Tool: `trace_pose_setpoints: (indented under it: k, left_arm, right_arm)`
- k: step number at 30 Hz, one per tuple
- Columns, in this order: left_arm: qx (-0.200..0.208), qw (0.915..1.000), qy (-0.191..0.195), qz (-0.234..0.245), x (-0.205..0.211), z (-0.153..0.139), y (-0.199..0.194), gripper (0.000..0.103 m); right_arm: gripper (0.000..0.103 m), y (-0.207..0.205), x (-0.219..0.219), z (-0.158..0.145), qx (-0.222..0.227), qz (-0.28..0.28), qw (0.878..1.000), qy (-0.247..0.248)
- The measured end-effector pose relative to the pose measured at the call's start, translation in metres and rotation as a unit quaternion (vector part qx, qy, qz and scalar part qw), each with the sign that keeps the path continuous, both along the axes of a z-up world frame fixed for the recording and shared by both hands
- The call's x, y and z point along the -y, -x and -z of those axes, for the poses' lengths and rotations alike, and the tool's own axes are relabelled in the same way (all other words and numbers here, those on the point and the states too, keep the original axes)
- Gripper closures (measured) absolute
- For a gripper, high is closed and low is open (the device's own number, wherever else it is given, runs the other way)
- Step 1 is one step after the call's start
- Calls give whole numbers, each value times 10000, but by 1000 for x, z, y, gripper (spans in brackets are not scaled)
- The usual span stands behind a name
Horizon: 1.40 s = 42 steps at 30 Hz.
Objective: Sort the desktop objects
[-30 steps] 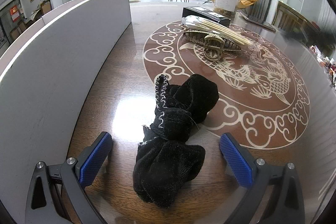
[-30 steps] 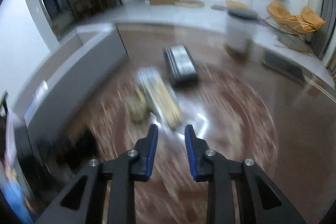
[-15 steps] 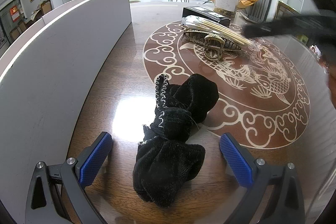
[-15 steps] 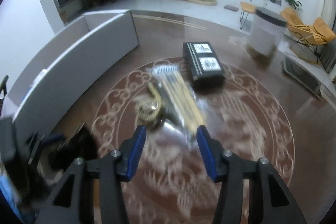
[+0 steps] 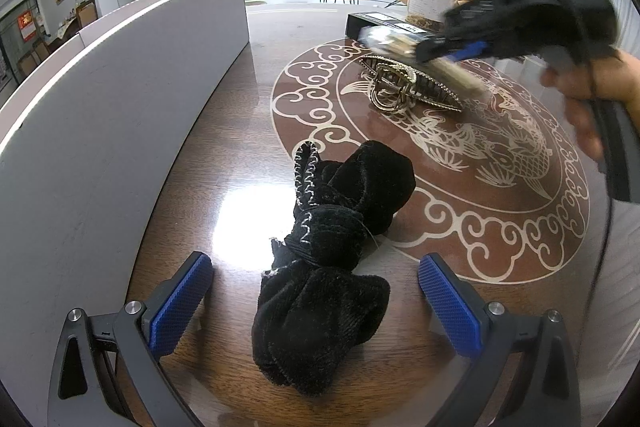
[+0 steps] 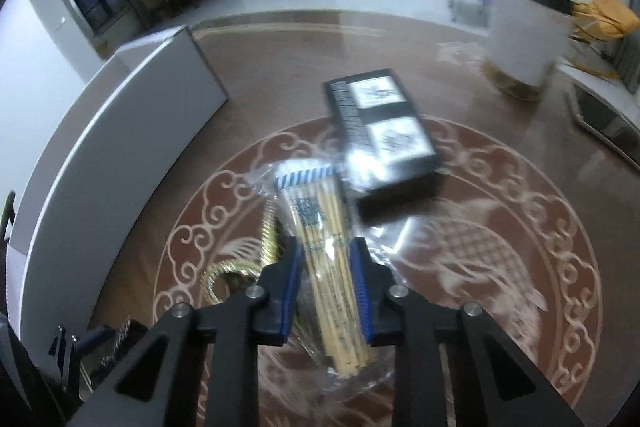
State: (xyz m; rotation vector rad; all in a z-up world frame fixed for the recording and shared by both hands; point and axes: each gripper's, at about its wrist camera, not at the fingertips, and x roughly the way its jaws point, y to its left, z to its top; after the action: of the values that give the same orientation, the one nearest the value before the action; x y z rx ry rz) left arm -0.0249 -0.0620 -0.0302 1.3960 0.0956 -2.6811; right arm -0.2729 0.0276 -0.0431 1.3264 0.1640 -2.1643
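A black velvet pouch (image 5: 332, 251) lies on the brown table between the wide-open fingers of my left gripper (image 5: 314, 301), which is empty. My right gripper (image 6: 325, 259) is shut on a clear packet of wooden sticks (image 6: 320, 227); it also shows blurred in the left wrist view (image 5: 460, 53), over the packet (image 5: 400, 45). A gold hair claw (image 5: 404, 89) lies just under and left of the packet, partly hidden in the right wrist view (image 6: 256, 259). A black box (image 6: 380, 135) lies just beyond the packet.
A long grey bin wall (image 5: 120, 99) runs along the table's left side. A white-labelled jar (image 6: 528, 39) stands at the far right. The table top carries a round fish pattern (image 5: 480, 147).
My right gripper came down over the stick packet and closed on it, after opening wider half a second ago. Its hand entered the left view. The left gripper and pouch stayed still.
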Motion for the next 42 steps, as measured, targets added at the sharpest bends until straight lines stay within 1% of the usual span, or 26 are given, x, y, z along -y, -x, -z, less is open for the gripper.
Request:
trace_pose_setpoints:
  k: [3, 4, 6, 8, 9, 10, 11, 12, 13, 14, 15, 16, 17, 23, 24, 29, 42]
  left_arm:
    - [-1, 10000, -1, 1, 0, 0, 0, 0]
    - [-1, 10000, 0, 2, 1, 0, 0, 0]
    - [-2, 10000, 0, 1, 0, 0, 0, 0]
    - [-2, 10000, 1, 3, 1, 1, 0, 0]
    - [-2, 10000, 1, 3, 1, 0, 0, 0]
    - [-3, 10000, 1, 5, 1, 1, 0, 0]
    - [-2, 10000, 1, 5, 1, 1, 0, 0]
    - [-2, 10000, 1, 4, 1, 1, 0, 0]
    - [-2, 10000, 0, 4, 1, 1, 0, 0]
    - [-2, 10000, 0, 4, 1, 1, 0, 0]
    - [-2, 10000, 1, 4, 1, 1, 0, 0]
    - [-2, 10000, 1, 4, 1, 1, 1, 0]
    - [-2, 10000, 1, 4, 1, 1, 1, 0]
    - [-3, 10000, 1, 4, 1, 1, 1, 0]
    - [-3, 10000, 0, 4, 1, 1, 1, 0]
    - [-3, 10000, 2, 5, 1, 1, 1, 0]
    - [-6, 10000, 4, 7, 0, 1, 1, 0]
  right_arm:
    - [83, -14, -35, -15, -253, 313, 9992, 47]
    - [86, -24, -48, -21, -365, 374, 9986, -18]
    - [87, -46, -68, -26, -521, 357, 9978, -190]
    - [87, -77, -89, -23, -508, 300, 9976, -356]
    - [87, -89, -98, -18, -507, 251, 9976, -392]
    - [87, -110, -108, -15, -507, 240, 9977, -386]
    - [83, -125, -117, -12, -521, 280, 9975, -383]
    - [76, -141, -125, -10, -562, 351, 9972, -356]
    - [47, -155, -136, -6, -609, 444, 9967, -315]
    - [12, -170, -145, -4, -676, 556, 9956, -329]
    - [2, -181, -152, -1, -777, 683, 9939, -388]
    - [0, -192, -158, 3, -908, 804, 9916, -444]
    - [0, -197, -161, 5, -937, 829, 9911, -463]
    - [0, -197, -170, 31, -748, 1012, 9903, -594]
    - [0, -197, -170, 33, -826, 1067, 9891, -598]
    - [0, -194, -165, 36, -858, 1107, 9876, -703]
    - [0, -195, -164, 35, -854, 1109, 9876, -707]
